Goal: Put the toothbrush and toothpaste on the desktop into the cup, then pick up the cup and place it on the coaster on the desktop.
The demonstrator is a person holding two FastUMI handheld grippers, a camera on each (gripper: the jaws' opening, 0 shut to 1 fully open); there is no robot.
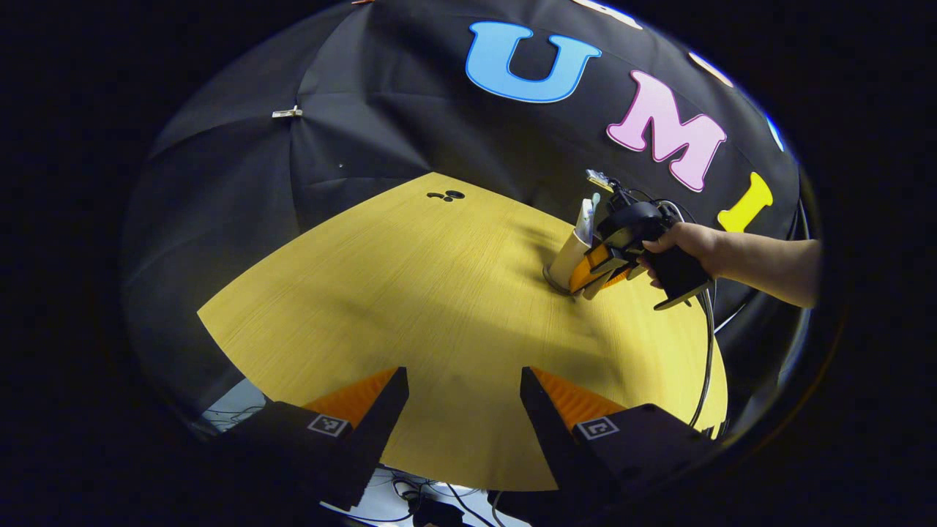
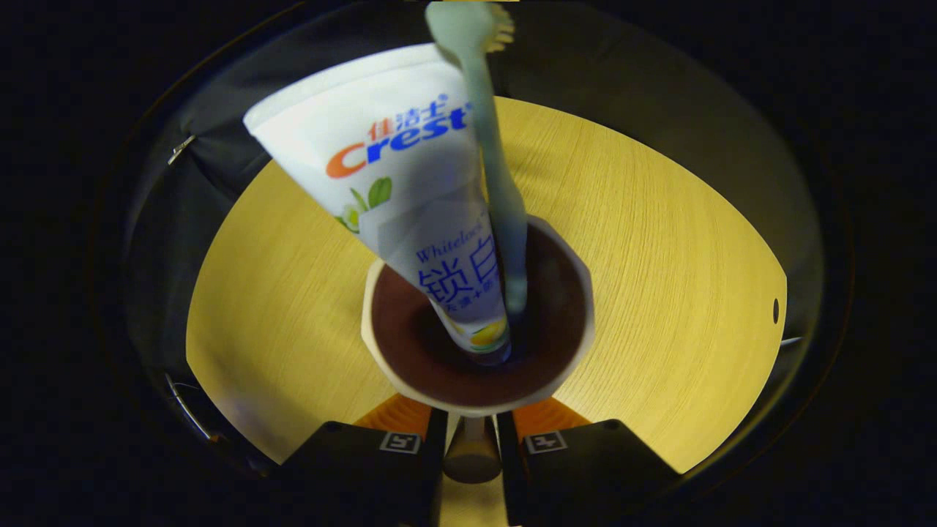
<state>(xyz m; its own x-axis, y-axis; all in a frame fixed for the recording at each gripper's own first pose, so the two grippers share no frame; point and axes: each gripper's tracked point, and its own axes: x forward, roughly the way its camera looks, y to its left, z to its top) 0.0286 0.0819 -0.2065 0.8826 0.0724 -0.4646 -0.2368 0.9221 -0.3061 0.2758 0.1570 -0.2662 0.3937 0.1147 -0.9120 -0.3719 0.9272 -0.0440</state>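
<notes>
Cup [image 2: 479, 329] is upright on the yellow desktop [image 2: 659, 256], beige outside, dark brown inside. Toothpaste [image 2: 410, 183] and toothbrush [image 2: 487, 168] both stand in it, leaning out over the rim; tube cap end is down at the cup floor, flat crimped end up. Brush head is cut off at the top edge of the right gripper view, only some bristles visible.

Right gripper [image 2: 472, 432] has its two fingers pinched on the cup handle [image 2: 472, 454], one each side, narrow gap. Handle is blurred and partly hidden by the fingers and the cup rim above it, so contact looks real on both sides but the far end of the handle isn't visible.

From the left gripper view: the cup [image 1: 569, 258] sits near the far right of the desktop, against the black cloth wall [image 1: 293, 168], with the right gripper and the hand [image 1: 681, 245] holding it covering its right side. A dark disc edge under the cup base could be the coaster [image 1: 550, 278]; too small and too hidden to be sure the cup rests on it.

Left gripper [image 1: 461, 399] hangs over the near desktop edge, jaws wide apart, nothing between them. Cable [image 1: 707, 351] trails off the right gripper across the desk edge.
</notes>
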